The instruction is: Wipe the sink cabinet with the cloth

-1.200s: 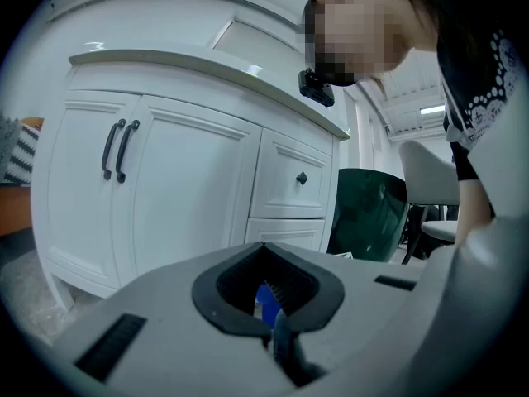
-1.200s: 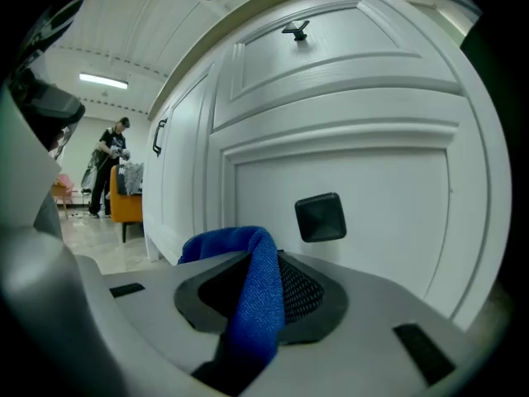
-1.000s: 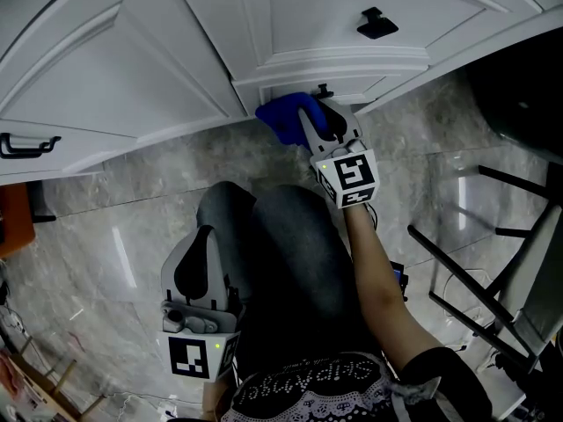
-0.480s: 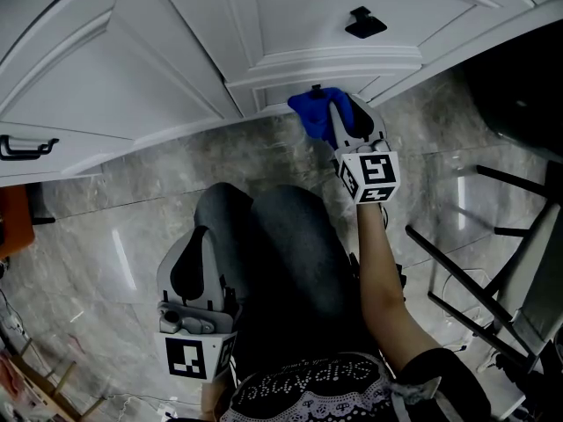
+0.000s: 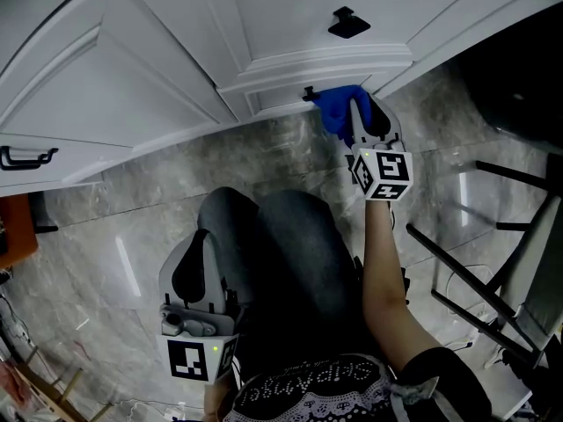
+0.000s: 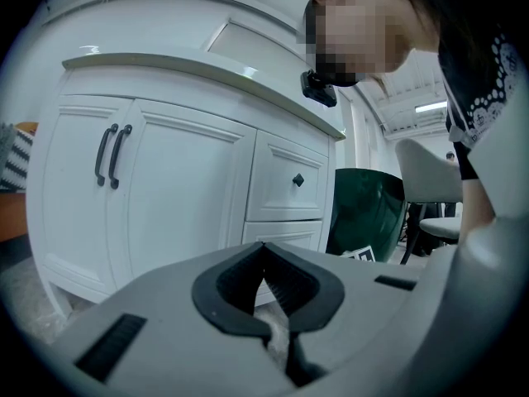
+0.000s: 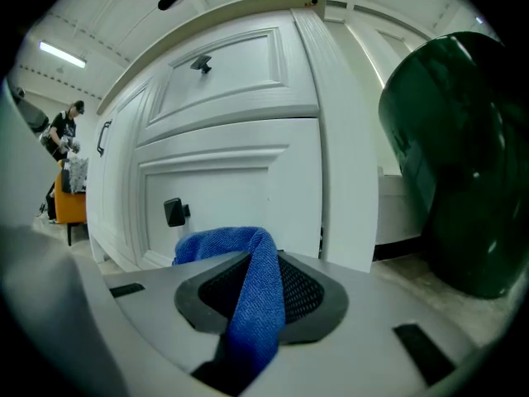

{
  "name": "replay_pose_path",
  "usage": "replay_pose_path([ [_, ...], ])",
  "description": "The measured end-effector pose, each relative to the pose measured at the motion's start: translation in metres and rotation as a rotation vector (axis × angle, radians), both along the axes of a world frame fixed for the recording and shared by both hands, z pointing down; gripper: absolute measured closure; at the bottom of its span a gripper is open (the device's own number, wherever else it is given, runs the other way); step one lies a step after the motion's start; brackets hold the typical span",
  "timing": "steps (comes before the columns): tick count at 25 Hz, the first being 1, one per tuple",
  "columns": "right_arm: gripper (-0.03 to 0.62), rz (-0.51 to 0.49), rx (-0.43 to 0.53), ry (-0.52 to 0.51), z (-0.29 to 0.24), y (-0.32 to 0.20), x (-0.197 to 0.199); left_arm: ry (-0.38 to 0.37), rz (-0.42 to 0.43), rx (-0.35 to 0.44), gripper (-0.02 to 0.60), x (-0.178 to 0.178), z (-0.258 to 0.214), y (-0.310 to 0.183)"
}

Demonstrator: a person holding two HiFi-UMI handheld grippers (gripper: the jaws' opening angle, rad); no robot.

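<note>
The white sink cabinet (image 5: 290, 33) fills the top of the head view. My right gripper (image 5: 359, 112) is shut on a blue cloth (image 5: 332, 105) and holds it against the bottom drawer front, just right of that drawer's small black knob (image 5: 310, 91). In the right gripper view the cloth (image 7: 252, 288) hangs out between the dark pads, with the drawer knob (image 7: 173, 212) to its left. My left gripper (image 5: 201, 240) rests low beside the person's knee, shut on nothing. In the left gripper view its jaws (image 6: 264, 255) meet in front of the cabinet (image 6: 165, 197).
A dark green bin (image 7: 455, 164) stands right of the cabinet's corner. A black chair frame (image 5: 493, 262) is at the right on the marble floor (image 5: 114, 209). An orange object (image 5: 13, 236) sits at the far left. The person's knees (image 5: 273, 253) lie between the grippers.
My right gripper has slid the blue cloth to the right along the bottom drawer front. The left gripper has stayed by the knee.
</note>
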State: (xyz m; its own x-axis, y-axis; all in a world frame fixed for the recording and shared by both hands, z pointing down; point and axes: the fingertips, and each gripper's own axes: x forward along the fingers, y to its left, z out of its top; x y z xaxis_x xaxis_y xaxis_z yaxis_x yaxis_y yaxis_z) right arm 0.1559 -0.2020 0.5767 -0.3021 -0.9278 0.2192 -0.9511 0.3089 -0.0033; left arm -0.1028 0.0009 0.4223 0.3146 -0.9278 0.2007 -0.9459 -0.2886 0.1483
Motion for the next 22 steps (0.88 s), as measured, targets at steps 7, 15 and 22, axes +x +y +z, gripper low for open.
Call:
replay_pose_path([
  [7,0.49,0.048,-0.001,-0.002,-0.002,0.002,0.017,0.008,0.016,0.004,0.578,0.003,0.0,0.0],
  [15,0.491,0.176,-0.02,0.011,-0.005,-0.001,0.057,0.014,0.026,0.016,0.578,0.0,-0.004,0.004],
  [22,0.491,0.145,-0.047,-0.039,-0.015,0.015,0.046,0.025,0.033,0.022,0.578,0.0,-0.005,0.005],
])
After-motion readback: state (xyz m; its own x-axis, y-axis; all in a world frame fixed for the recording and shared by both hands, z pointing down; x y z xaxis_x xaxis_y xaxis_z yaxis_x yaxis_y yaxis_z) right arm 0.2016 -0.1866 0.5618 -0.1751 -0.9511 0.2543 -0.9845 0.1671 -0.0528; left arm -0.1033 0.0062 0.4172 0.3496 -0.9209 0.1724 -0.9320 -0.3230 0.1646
